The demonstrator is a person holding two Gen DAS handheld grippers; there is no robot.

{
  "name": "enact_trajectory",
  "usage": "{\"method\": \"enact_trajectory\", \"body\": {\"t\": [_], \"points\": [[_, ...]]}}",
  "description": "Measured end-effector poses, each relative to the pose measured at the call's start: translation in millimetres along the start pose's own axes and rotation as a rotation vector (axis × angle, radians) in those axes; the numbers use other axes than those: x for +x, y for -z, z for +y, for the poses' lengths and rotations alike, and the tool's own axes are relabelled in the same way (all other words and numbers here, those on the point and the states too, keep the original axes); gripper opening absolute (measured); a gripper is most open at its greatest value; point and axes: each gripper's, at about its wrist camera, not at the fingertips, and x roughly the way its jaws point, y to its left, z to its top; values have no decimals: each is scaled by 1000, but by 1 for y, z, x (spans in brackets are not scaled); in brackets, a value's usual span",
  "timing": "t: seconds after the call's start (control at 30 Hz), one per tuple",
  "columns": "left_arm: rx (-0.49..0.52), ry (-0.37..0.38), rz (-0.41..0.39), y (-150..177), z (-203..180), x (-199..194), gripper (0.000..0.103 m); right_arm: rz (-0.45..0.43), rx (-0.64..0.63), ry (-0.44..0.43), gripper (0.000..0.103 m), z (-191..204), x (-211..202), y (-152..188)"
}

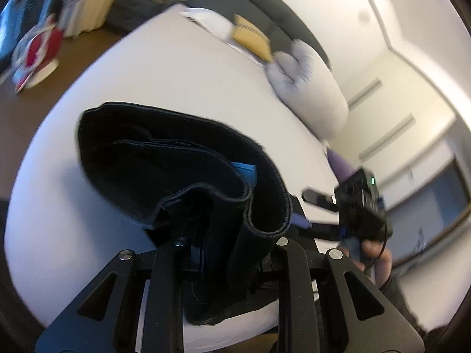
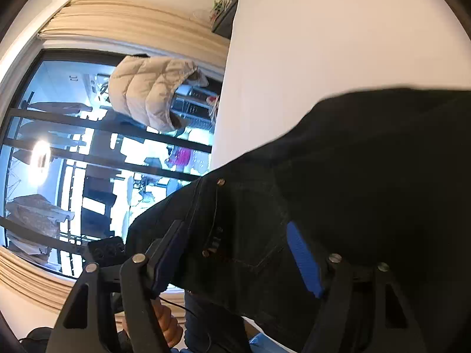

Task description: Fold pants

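Observation:
The black pants [image 1: 164, 158] lie partly on the white bed [image 1: 164, 70], and a bunched fold of them rises into my left gripper [image 1: 217, 220]. That gripper is shut on the fold, which hides its fingertips. In the left wrist view my right gripper [image 1: 315, 214] is at the right, fingers pointing at the pants' edge. In the right wrist view the pants [image 2: 368, 161] fill the lower right, their riveted pocket area between the wide blue pads [image 2: 303, 256]. The right gripper [image 2: 235, 225] is open; the inner face of each pad shows bare.
Pillows [image 1: 312, 88] and a yellow cushion [image 1: 253, 36] lie at the bed's far end by a dark headboard. Brown floor and clutter [image 1: 38, 44] are at the left. Beyond the bed's edge are a large window [image 2: 88, 147], a beige puffer jacket [image 2: 150, 94] and curtains. A hand [image 1: 374, 250] holds the right gripper.

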Motion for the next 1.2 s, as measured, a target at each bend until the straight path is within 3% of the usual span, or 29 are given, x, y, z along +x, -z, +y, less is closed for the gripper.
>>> {"method": "enact_trajectory", "body": {"t": [0.17, 0.33, 0.5, 0.6, 0.7, 0.9, 1.03, 1.13, 1.2], "points": [[225, 20, 57, 3, -77, 51, 21, -57, 34, -45, 75, -11, -31, -7], [460, -2, 172, 39, -142, 116, 20, -59, 29, -52, 76, -14, -47, -8], [559, -3, 246, 68, -171, 149, 19, -55, -17, -32, 90, -3, -57, -7], [600, -13, 254, 76, -182, 159, 18, -23, -19, 32, 90, -6, -50, -5], [663, -40, 239, 88, -191, 157, 18, 25, 9, 149, 90, -17, -38, -3], [838, -101, 213, 115, -217, 169, 18, 63, 13, 93, 90, -11, -30, 2], [967, -153, 194, 152, -230, 166, 18, 82, -25, 139, 90, -6, -34, -1], [1012, -174, 196, 169, -238, 169, 18, 117, -57, 246, 76, -9, -26, 0], [1013, -173, 212, 173, -241, 173, 18, 122, -66, 288, 60, -15, -26, 2]]}}
